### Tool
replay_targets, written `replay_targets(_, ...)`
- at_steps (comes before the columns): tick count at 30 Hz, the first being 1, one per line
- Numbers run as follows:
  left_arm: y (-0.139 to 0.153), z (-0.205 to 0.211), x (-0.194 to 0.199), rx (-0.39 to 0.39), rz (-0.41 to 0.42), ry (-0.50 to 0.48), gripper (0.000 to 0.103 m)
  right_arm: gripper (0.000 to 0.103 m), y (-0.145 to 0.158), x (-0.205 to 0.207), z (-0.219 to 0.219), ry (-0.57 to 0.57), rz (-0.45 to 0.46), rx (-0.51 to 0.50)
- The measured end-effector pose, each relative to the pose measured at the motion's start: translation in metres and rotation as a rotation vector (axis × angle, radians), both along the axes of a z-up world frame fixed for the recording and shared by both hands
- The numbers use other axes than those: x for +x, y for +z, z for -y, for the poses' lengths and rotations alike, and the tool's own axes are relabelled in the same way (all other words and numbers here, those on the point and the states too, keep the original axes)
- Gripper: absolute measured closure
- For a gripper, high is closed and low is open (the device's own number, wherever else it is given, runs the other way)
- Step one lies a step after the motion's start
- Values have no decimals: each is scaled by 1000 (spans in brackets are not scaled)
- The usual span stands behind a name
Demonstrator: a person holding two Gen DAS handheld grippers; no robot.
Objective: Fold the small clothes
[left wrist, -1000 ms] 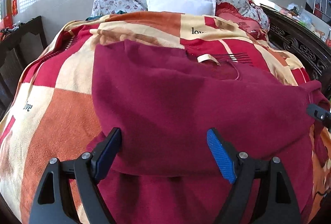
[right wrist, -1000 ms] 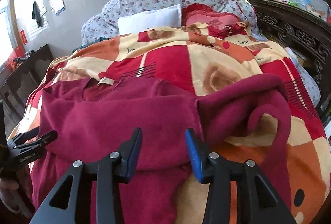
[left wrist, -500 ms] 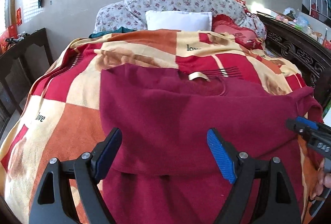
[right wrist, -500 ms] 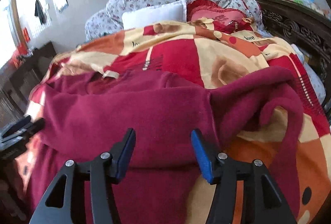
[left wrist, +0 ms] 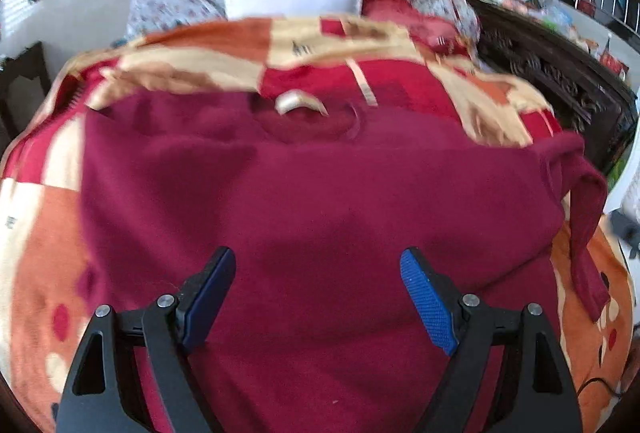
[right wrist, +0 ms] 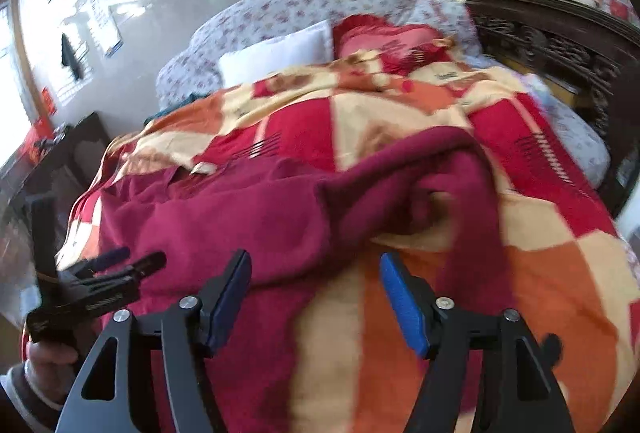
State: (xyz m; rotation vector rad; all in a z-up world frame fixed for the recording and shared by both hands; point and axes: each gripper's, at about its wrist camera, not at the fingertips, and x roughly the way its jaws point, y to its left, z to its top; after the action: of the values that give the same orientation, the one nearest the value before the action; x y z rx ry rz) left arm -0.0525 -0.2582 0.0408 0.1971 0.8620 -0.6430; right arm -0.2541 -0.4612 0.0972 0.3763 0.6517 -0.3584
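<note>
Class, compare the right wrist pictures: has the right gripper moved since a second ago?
Yes. The right gripper has shifted right: the sweater's sleeve and bare blanket now lie ahead of its open jaws, not the sweater's body.

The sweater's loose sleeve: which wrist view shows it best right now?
The right wrist view: the sleeve arches across the blanket just beyond the open right gripper. The left wrist view shows it only as a strip at the frame's right edge.
</note>
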Motion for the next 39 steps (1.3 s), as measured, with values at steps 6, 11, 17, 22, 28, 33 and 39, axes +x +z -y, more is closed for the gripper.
replay_targets(6,-17,5,1,14,-5,5,14,25,-10,-62,51,-191,-105,-56)
replay_targets(11,-14,0,0,5,-21,1,14,25,-50,-94,82,-283,-178,66)
replay_targets(17,-8,-9,-1,-9,-30,9,14,26,-71,-98,85,-276,-151,145)
replay_targets(22,-4,-20,1,-31,-38,30,14,91,-82,-89,73,-201,-153,103)
replay_targets(28,4,-33,1,-46,-27,36,14,96,-38,-111,93,-268,-42,41)
replay_targets(33,15,-53,5,-69,-10,54,14,97,46,-160,141,-333,248,133)
replay_targets(39,27,-80,14,-113,9,85,14,101,133,-176,153,-300,416,145)
